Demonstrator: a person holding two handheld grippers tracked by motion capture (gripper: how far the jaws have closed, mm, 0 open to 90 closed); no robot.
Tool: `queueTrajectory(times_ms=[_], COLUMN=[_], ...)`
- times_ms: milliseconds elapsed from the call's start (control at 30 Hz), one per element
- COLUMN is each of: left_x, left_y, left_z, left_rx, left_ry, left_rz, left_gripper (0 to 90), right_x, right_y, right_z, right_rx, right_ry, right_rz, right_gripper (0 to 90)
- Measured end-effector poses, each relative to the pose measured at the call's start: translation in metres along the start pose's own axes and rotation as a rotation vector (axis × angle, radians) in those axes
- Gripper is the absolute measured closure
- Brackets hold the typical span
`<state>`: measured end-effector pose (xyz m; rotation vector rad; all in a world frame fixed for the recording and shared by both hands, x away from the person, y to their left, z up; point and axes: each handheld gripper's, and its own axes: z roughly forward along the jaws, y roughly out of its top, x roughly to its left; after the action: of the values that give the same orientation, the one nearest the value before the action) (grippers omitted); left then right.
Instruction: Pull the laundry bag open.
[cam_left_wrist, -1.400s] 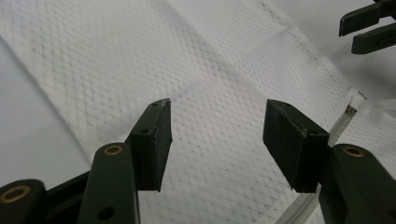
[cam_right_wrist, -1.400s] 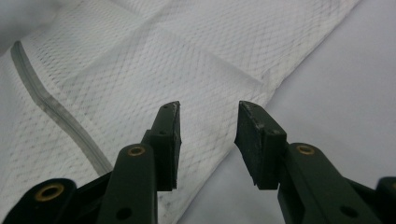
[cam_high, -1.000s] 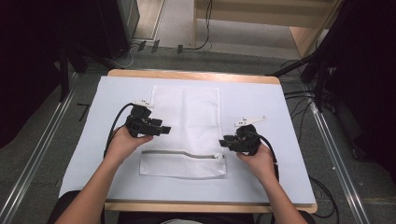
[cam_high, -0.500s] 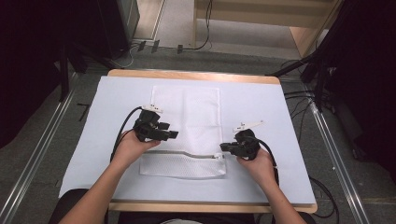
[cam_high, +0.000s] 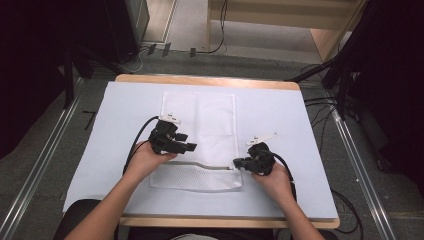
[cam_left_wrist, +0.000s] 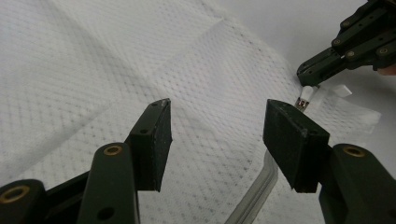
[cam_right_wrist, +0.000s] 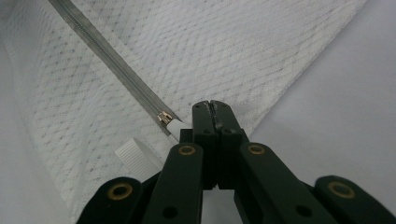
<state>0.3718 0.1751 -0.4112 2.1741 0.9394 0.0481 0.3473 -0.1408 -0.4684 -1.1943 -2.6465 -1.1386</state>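
Left tool farther over mesh bag — wooden table.

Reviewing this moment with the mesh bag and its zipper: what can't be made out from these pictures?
- High view: whether the right claw grips the zipper pull is too small to tell.
- Right claw view: the shut jaws cover the spot beside the zipper slider, so what they pinch is hidden.
- Left claw view: the zipper track is cut off by the bottom edge.
- High view: the mesh bag under the left claw is hidden by it.
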Motion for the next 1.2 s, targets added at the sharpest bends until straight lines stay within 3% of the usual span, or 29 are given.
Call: queueTrajectory(times_ms=[433, 867, 1000, 1200], left_x=[-0.001, -0.008, -0.013, -0.021], left_y=[0.002, -0.005, -0.005, -0.004], left_z=[0.007, 0.006, 0.006, 0.010], left_rx=[0.015, 0.019, 0.017, 0.023], left_ry=[-0.007, -0.014, -0.023, -0.042], left_rz=[-0.002, -0.001, 0.009, 0.021], left_gripper=[43.0, 43.2, 43.4, 43.9], right_x=[0.003, 0.018, 0.022, 0.019], right_y=[-0.002, 0.005, 0.008, 0.007], right_z=[-0.001, 0.004, 0.003, 0.000], right_rx=[0.005, 0.016, 0.000, -0.007], right_ry=[0.029, 0.059, 0.053, 0.032], right_rz=[-0.014, -0.051, -0.082, -0.090], right_gripper=[90.0, 90.0, 90.0, 90.0])
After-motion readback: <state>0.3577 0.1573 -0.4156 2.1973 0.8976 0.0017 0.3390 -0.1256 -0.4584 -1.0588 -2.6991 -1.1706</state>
